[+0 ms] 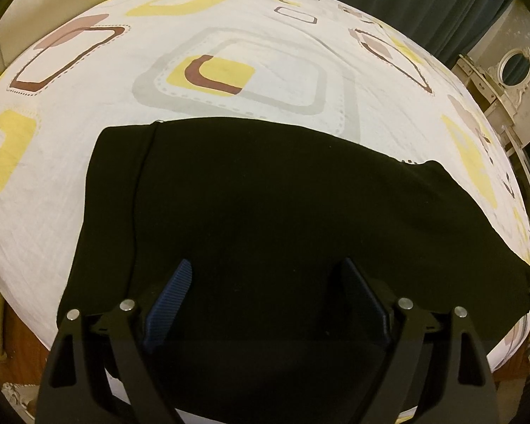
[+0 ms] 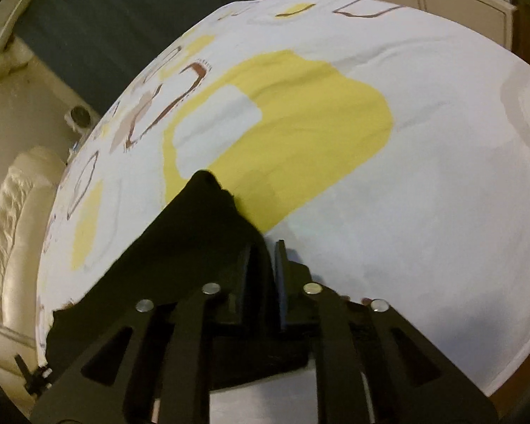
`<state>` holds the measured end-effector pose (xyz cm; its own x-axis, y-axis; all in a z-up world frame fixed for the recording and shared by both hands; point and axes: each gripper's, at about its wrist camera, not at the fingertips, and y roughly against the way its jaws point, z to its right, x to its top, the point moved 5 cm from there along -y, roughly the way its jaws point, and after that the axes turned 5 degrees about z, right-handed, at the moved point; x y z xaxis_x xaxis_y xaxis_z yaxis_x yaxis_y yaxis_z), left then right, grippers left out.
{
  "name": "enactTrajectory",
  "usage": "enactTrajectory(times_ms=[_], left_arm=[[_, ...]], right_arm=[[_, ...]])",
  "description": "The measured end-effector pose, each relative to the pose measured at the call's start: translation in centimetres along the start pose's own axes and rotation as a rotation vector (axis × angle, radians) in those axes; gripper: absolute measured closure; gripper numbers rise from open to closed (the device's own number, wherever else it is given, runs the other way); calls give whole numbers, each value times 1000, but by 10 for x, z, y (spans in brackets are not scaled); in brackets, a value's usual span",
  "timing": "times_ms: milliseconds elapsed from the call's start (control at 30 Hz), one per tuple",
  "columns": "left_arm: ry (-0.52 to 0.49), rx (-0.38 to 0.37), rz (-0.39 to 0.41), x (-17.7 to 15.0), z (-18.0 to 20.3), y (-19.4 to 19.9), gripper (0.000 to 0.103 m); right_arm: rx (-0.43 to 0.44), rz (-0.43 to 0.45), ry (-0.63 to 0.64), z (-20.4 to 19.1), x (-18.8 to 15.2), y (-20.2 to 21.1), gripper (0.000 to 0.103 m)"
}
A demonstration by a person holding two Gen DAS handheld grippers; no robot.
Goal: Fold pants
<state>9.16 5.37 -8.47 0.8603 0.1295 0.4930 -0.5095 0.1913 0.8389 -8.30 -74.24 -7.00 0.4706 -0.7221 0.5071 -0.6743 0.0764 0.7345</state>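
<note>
Patterned bedsheet (image 1: 258, 56), left tongs (image 1: 265, 282) wide above black pants (image 1: 265, 194), right tongs (image 2: 265, 247) pinching them.

Both views are taken from wrist-mounted fisheye lenses, aimed steeply down along the fingers and held close above the bed sheet (image 1: 251, 70). The black pants (image 1: 265, 205) are shared by both views (their end alone appears in the right view (image 2: 194, 233)).

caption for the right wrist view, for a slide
Right gripper pinching an end of the black pants over the patterned bedsheet.
</note>
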Motion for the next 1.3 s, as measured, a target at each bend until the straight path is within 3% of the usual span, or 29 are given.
enactTrajectory(times_ms=[100,200,367,467,500,533,600,733,900,1067,1167,1300], left_arm=[[1,-4,4,0,-1,1,17],[-2,-10,10,-2,-1,1,17],[-6,-18,14,-3,-1,2,17],[-7,-16,17,-3,-1,3,17],[-7,-15,19,-3,0,3,17],[-7,-14,19,-4,0,3,17],[-7,-16,19,-4,0,4,17],[-7,-26,18,-3,-1,3,17],[-23,-27,19,-3,-2,4,17],[-34,-39,11,-1,-2,4,17],[-54,-42,9,-2,0,9,17],[-77,-57,25,-1,3,21,17]], right_arm=[[0,22,-53,7,1,16,77],[65,30,-147,12,-9,31,58],[106,6,-235,9,-35,35,48],[108,-10,-251,4,-47,28,52],[85,0,-242,2,-47,27,59],[70,4,-232,0,-47,26,85],[66,-10,-228,0,-48,21,90],[68,-7,-240,5,-50,19,93],[142,8,-328,23,-59,13,93],[185,22,-358,28,-59,19,89],[121,66,-373,34,-52,37,79],[33,184,-290,5,-30,70,78]])
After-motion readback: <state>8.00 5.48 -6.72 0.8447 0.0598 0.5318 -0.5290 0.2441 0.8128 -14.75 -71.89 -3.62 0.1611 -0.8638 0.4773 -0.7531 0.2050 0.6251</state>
